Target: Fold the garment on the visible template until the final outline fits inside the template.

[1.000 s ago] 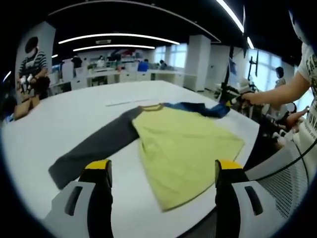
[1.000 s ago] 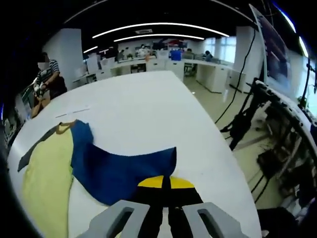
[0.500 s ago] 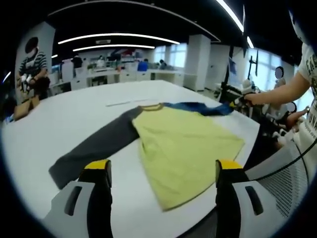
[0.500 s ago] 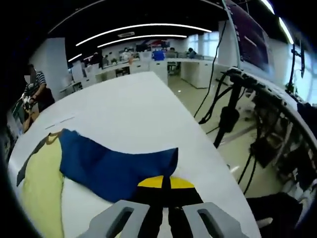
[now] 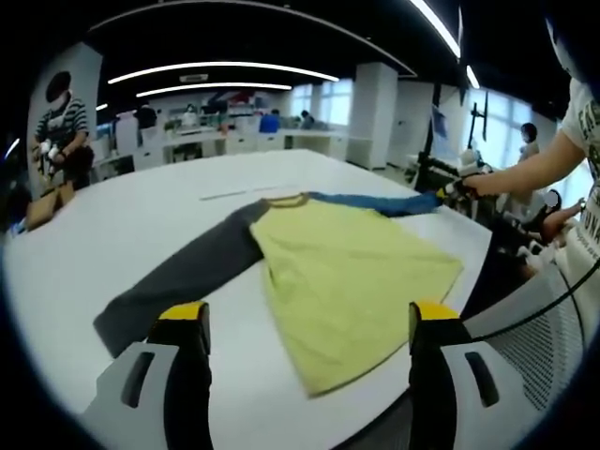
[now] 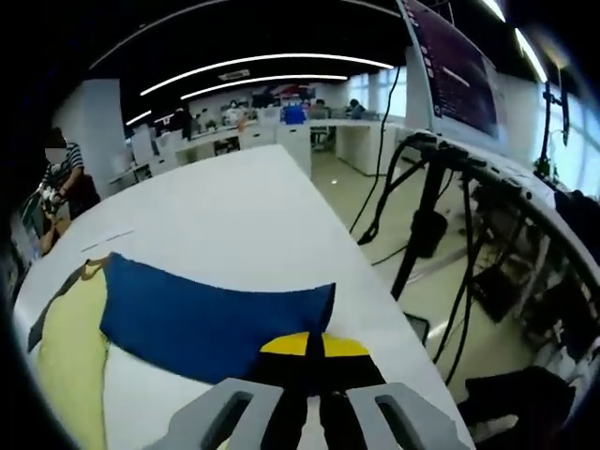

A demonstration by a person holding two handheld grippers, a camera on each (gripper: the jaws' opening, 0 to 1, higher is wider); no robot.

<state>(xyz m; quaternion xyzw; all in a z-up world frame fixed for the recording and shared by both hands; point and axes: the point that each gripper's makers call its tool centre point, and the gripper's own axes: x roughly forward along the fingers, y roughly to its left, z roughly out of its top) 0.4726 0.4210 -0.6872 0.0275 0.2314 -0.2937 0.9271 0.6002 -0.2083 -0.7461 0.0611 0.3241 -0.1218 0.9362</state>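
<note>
- Yellow-green fabric makes up the body of a raglan shirt (image 5: 352, 277) spread flat on a white table (image 5: 141, 225); it has a mustard collar, one dark grey sleeve (image 5: 183, 281) and one blue sleeve (image 5: 375, 202).
- In the left gripper view, the grey sleeve stretches toward the near left edge of the table, its cuff ending just beyond the left gripper's (image 5: 307, 323) left jaw.
- Left gripper's yellow-tipped jaws stand wide apart above the near table edge, holding nothing; the shirt's hem lies between them.
- Blue sleeve runs from the collar out to the far right, pulled taut to the yellow tip of the other gripper, held by a person's outstretched arm (image 5: 525, 178).
- In the right gripper view, the right gripper (image 6: 308, 345) has its yellow-tipped jaws pressed together on the cuff of the blue sleeve (image 6: 211, 319), which spreads flat across the table (image 6: 244, 206) back to the yellow-green body at the left.
- Thin pale strip (image 5: 239, 194) lies on the table beyond the collar; what it is cannot be told.
- Dark lettering on the person's white T-shirt at the right edge of the left gripper view is too cut off to read.
- No other writing or brand is legible.
</note>
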